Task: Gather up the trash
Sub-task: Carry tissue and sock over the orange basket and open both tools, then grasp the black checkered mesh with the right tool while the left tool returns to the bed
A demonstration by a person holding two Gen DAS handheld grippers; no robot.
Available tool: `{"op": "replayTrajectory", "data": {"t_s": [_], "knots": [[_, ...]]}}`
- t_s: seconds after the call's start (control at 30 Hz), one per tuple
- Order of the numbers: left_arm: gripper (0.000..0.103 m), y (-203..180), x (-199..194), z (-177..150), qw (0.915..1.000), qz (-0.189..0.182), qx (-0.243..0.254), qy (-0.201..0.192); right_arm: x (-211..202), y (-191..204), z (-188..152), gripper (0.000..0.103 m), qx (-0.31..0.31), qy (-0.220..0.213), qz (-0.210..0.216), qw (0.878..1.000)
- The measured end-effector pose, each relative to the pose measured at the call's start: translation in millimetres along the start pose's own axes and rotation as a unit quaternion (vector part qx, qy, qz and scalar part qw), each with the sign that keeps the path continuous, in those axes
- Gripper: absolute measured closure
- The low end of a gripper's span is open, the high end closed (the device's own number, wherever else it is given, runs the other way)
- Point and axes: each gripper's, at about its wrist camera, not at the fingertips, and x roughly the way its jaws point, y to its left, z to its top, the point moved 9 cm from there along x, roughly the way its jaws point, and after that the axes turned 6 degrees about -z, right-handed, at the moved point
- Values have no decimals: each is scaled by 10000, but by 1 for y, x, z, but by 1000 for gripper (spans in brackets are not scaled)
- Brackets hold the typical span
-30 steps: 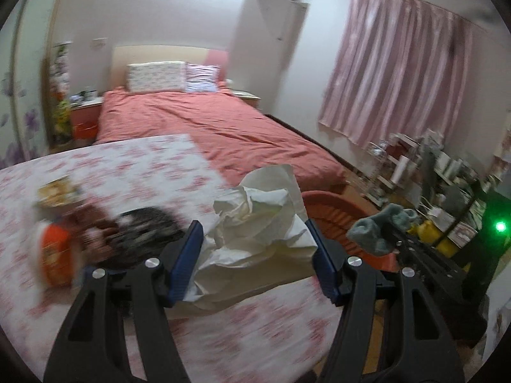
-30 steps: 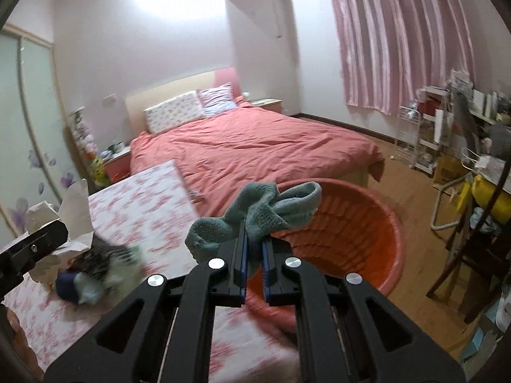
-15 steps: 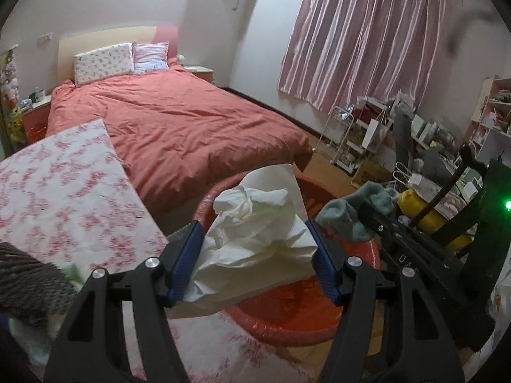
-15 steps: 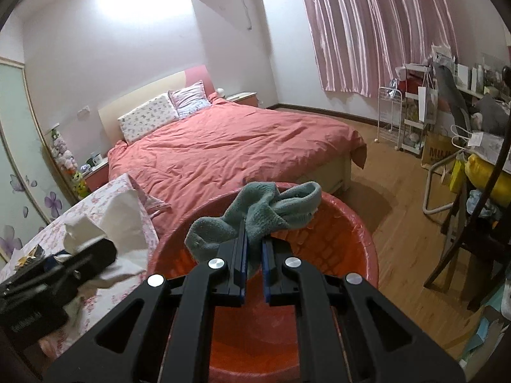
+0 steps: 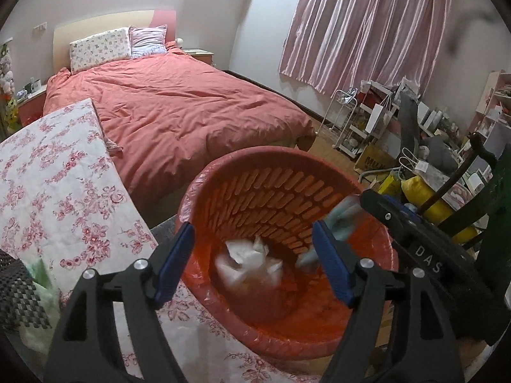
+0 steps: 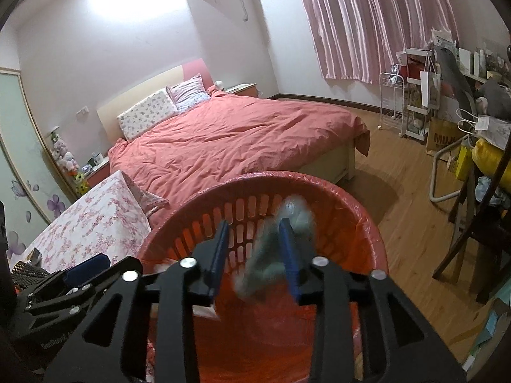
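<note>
A table under a floral cloth (image 5: pixel 57 178) carries a black mesh item (image 5: pixel 17 290) and a pale green bag (image 5: pixel 41 290) at its near corner. Just beside it, a red basket (image 5: pixel 255 166) stands on the wooden floor (image 6: pixel 412 223), crumpled white paper (image 5: pixel 249 261) lying blurred in its bottom.

A glossy red plastic slotted basket (image 5: pixel 274 198), lined with thin shiny film, is seen ahead of the matt black grippers with blue pads. Crumpled white paper (image 5: pixel 249 261) and a fuzzy grey-green cloth (image 6: pixel 271 255) are shown inside; beyond, a wood-grain floor (image 6: pixel 408 223).
</note>
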Motion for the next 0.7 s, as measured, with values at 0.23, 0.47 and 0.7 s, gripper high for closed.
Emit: {"op": "replayTrajectory", "data": {"t_s": [0.23,0.47,0.7], "knots": [[26,16,-24,-5,9997,199,-130,-36,-10,4,5,65,-56,-15,-41,10000],[26,40,-84,-13,9978,533,-269,-291,-33,44,0,65,-307,-24,352,9989],[25,86,-166,-30,9907,1031,-582,-667,-63,121,-23,65,-824,140,1220,9890]]}}
